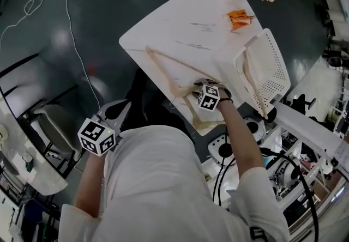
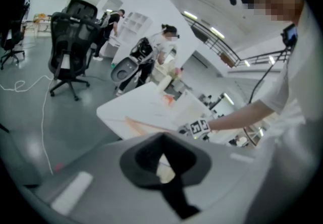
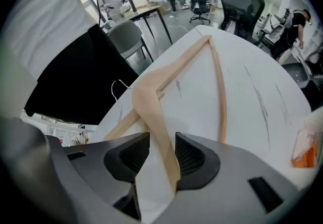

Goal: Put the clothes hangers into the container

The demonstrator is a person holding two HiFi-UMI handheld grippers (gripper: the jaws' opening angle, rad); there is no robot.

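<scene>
clothes hangers are mostly not put away yet. in the head view two wooden ones lie on the white tabletop (image 1: 185, 23). a big hanger (image 1: 160, 72) is spread out at the middle of the frame. a second hanger (image 1: 192, 113) sits just below it at the tabletop's lower edge, and the two overlap near their necks. the white perforated container (image 1: 275, 58) stands at the right of the frame, near the hangers but not touching them. a pale wooden bar shows inside it, so one hanger looks to be in there already, though the wall hides most of it.

the right tool (image 3: 161, 153) points steeply down where the hangers overlap. in the right gripper view its jaws stand apart with a hanger's thick arm running between the ribbed pads, straddled but not pinched. the left tool (image 2: 162, 147) hangs off the tabletop at the lower left of the head view, jaws together on nothing, taking no part.

my judgement is that the task is about a third done at best, with one hanger in and two to go. the step in hand is the pick-up. the right tool has to close on that arm, lift it free of the hanger beneath, carry it toward the right of the frame and lower it into the container. the last hanger then needs the same.
</scene>
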